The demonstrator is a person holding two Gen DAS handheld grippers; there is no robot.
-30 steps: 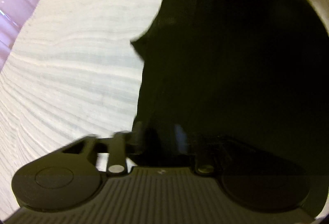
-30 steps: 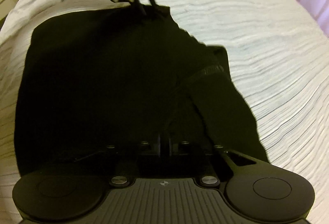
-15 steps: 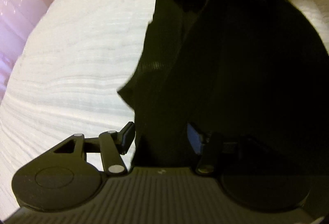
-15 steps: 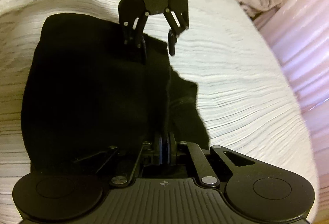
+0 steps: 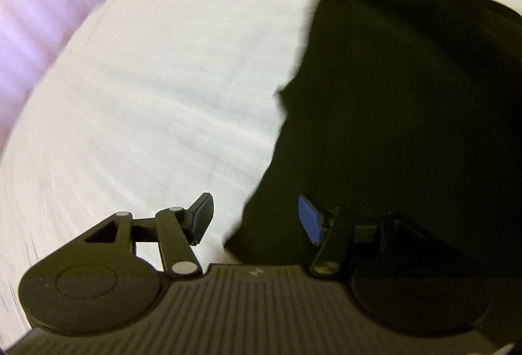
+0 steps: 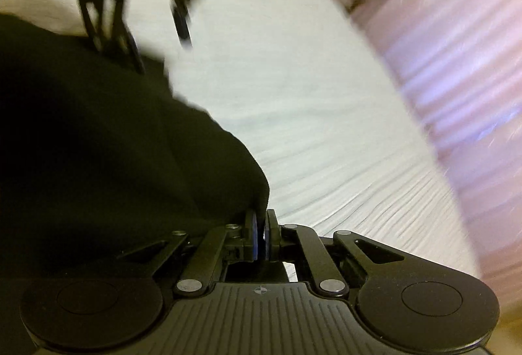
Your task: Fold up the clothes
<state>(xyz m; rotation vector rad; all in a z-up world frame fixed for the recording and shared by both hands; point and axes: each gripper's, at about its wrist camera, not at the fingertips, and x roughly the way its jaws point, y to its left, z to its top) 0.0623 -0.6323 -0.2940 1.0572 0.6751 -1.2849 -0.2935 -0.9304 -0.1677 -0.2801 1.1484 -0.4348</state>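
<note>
Black cloth, a dark garment [image 5: 407,126], lies spread on a white ribbed bedspread [image 5: 163,94], its near edge ragged and partly doubled over. The right gripper [image 6: 261,236] has its blue pads pressed together on a pinch of that garment's edge, so the cloth runs straight up out of the jaws. The left gripper [image 5: 254,219] stands wide, one finger over the bedspread and the other over the cloth, gripping nothing. A pink curtain [image 6: 456,61] hangs beyond the bed. My judgement is that a fold is in hand, with one corner held and the other let go. The next move likely calls for the left gripper to find a fresh edge, closing only once cloth sits between its pads.
</note>
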